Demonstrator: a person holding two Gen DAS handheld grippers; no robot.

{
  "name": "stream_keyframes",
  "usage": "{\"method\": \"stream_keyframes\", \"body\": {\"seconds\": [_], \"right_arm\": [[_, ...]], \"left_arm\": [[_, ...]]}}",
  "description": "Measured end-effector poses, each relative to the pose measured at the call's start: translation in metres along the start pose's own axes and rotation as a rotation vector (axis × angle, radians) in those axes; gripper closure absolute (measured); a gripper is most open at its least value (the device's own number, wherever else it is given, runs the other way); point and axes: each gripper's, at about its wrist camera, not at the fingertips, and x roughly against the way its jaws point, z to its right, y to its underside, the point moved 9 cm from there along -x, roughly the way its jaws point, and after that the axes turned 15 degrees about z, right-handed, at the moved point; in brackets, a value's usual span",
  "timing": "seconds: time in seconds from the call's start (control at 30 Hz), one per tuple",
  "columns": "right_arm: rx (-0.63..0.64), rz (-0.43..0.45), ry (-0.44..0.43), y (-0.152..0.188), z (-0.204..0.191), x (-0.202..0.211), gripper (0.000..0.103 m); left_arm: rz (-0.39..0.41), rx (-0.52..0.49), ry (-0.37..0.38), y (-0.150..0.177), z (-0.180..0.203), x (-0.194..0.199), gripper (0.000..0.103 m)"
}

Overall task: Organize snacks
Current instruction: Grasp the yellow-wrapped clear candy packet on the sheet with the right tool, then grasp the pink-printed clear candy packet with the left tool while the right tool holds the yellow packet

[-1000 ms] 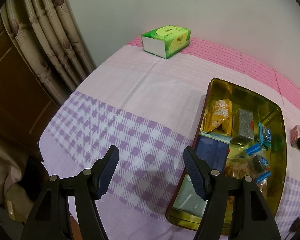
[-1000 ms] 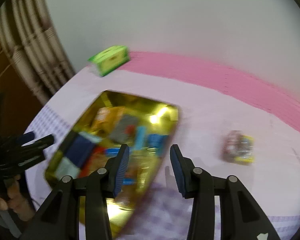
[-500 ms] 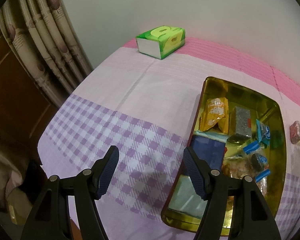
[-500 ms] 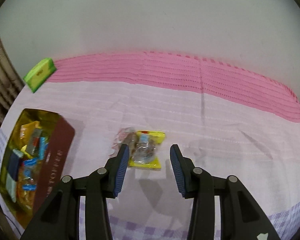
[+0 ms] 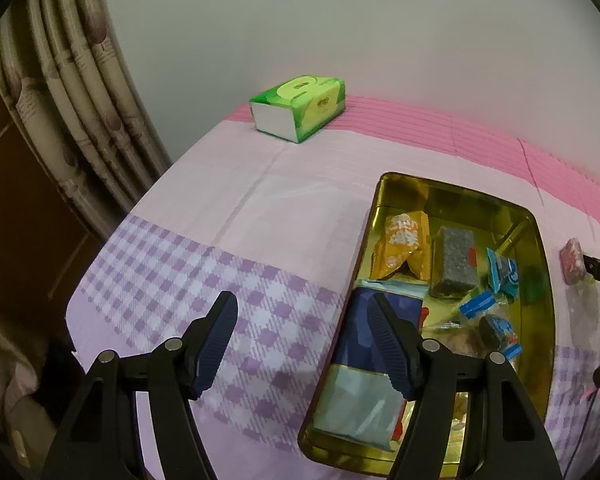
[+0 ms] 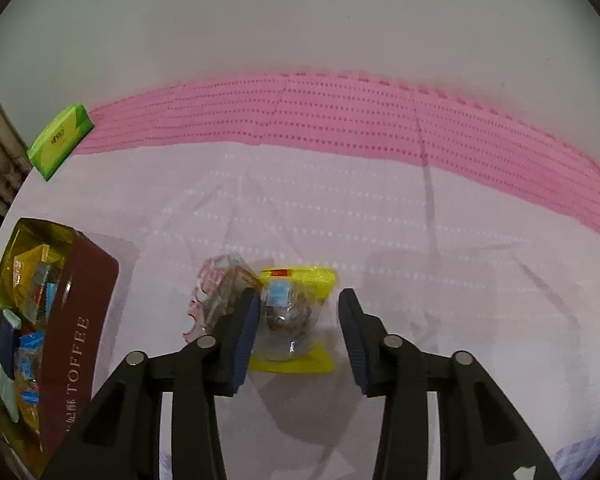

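A gold tin (image 5: pixel 440 196) with a dark red outer wall (image 6: pixel 80 320) marked TOFFEE holds several wrapped snacks. To its right two loose packets lie on the cloth: a clear one with yellow ends (image 6: pixel 292 312) and a pink one (image 6: pixel 216 284), the pink one also visible past the tin (image 5: pixel 572 260). My right gripper (image 6: pixel 299 300) is low over the yellow packet, which sits between the jaws. They are closing, with a gap still showing on the right side. My left gripper (image 5: pixel 300 304) hangs open over the checked cloth at the tin's near left edge, holding nothing.
A green tissue pack (image 5: pixel 300 106) lies at the back left of the table near the wall, also seen from the right side (image 6: pixel 60 140). A curtain (image 5: pixel 72 120) and dark wood stand off the table's left edge. Pink and lilac cloth covers the table.
My right gripper swung from above the tin to the right and came down around the yellow packet, its jaws narrowing. The left gripper stayed almost where it was.
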Motion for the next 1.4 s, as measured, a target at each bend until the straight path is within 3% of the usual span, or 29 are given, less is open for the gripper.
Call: {"method": "stream_keyframes", "body": {"seconds": [0.43,0.63,0.83,1.1,1.4], "right_arm": [[0.068,0.088,-0.004,0.005,0.003,0.003,0.075],[0.041,0.113,0.037,0.007,0.031,0.010,0.075],[0.001,0.133,0.099,0.013,0.077,0.019,0.075],[0.001,0.142,0.158,0.023,0.123,0.031,0.075],[-0.041,0.162,0.177,0.029,0.146,0.039,0.075]], "left_arm": [[-0.018,-0.055,-0.002,0.013,0.019,-0.002,0.035],[-0.003,-0.091,0.033,0.009,0.041,0.006,0.035],[-0.002,-0.099,0.114,0.002,0.077,0.012,0.035],[0.029,-0.184,0.196,-0.006,0.132,0.024,0.035],[0.014,-0.213,0.308,-0.012,0.187,0.030,0.035]]}}
